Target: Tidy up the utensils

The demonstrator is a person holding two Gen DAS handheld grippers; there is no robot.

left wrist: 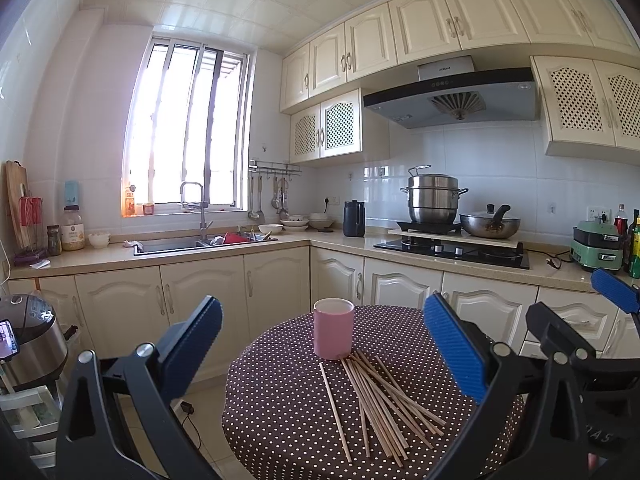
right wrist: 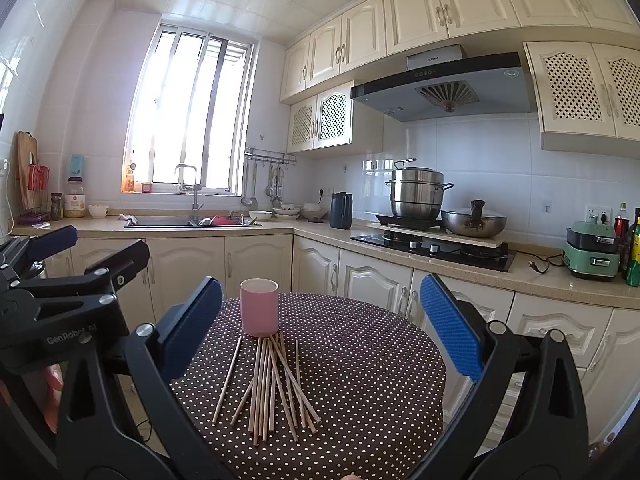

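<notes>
A pink cup (left wrist: 333,329) stands upright on a round table with a brown polka-dot cloth (left wrist: 280,420). Several wooden chopsticks (left wrist: 380,404) lie in a loose pile just in front of the cup. The cup (right wrist: 259,307) and chopsticks (right wrist: 272,388) also show in the right wrist view. My left gripper (left wrist: 324,356) is open and empty, held above the table's near edge. My right gripper (right wrist: 320,332) is open and empty too, beside the left one. The right gripper shows at the right of the left wrist view (left wrist: 576,320).
Kitchen counters with cream cabinets run behind the table (right wrist: 360,360). A sink (left wrist: 200,242) sits under the window, and a stove (left wrist: 452,246) carries a steel pot and a wok. A rice cooker (left wrist: 30,340) stands at the left.
</notes>
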